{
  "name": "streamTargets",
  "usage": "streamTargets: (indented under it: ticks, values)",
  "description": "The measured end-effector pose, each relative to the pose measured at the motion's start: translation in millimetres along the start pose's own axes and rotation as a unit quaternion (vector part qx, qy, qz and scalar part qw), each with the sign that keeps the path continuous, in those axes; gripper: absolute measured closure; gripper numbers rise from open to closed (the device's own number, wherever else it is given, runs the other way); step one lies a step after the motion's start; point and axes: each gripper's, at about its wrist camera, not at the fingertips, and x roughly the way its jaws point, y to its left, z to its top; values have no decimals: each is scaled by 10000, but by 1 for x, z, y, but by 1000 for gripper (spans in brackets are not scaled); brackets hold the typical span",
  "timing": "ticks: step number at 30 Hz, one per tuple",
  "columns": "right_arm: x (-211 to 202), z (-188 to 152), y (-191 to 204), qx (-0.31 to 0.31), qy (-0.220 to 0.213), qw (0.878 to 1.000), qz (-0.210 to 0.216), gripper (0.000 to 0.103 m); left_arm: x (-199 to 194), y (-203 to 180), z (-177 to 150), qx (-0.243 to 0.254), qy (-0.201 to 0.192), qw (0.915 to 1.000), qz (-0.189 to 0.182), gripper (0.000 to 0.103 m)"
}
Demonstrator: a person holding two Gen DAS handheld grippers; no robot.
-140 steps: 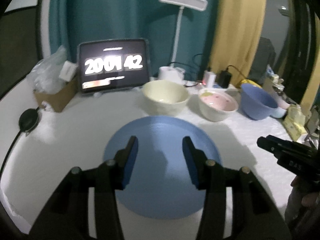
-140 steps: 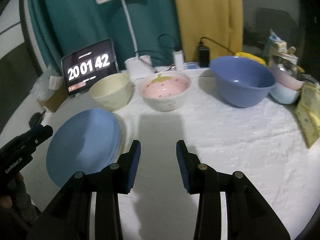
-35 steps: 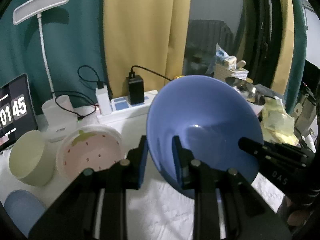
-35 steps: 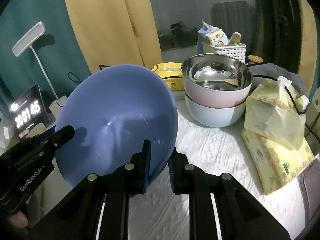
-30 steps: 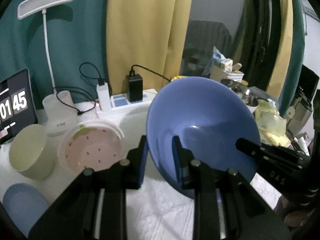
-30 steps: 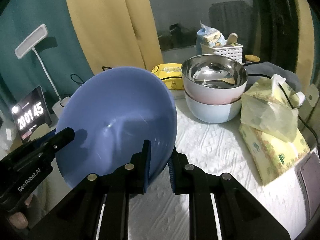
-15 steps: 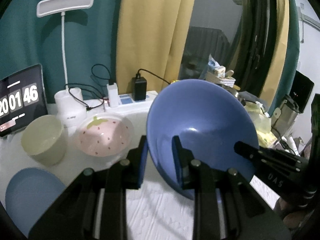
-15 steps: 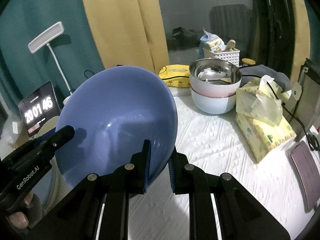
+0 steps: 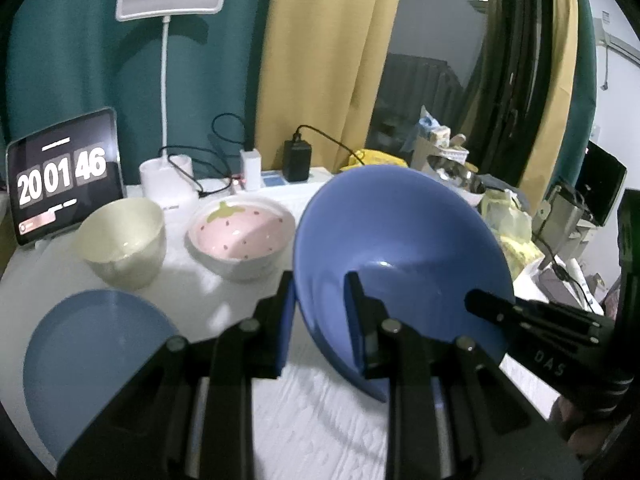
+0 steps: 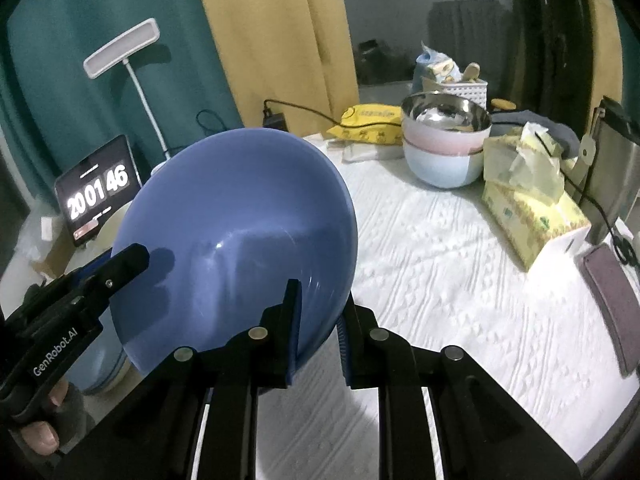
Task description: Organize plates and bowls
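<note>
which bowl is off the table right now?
The big blue bowl: tilted in the air, its rim pinched by both the left gripper and right gripper. The cream bowl and strawberry bowl sit on the table.

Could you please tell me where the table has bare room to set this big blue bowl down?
Bare cloth lies between the blue bowl and the tissue pack, below the stacked bowls. The left side is crowded: cream bowl, strawberry bowl, blue plate.

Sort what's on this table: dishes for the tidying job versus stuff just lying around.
For the job: big blue bowl, clamped by both hand-held grippers, left and right; blue plate; cream bowl; strawberry bowl; stacked bowls.

Lying about: clock tablet, lamp, tissue pack.
</note>
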Motion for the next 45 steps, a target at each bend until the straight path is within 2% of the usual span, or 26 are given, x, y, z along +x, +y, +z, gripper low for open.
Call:
streamTargets:
  ticks: [15,24,33,45]
  values:
    - [-2,-28,34,-133,508,9985,180,82,-27,29,-27,-157,171,9996,143,78]
    - [-3,-35,40,11,832,9962,248,75,-29,36,-41,-149,456,9988,91,78]
    - [-2,-37,43,12,910,9955,271,71,-19,40,-53,-155,817,9965,127,77]
    - [2,-34,43,-183,787,9965,190,70,-18,41,-49,-106,828,9964,115,77]
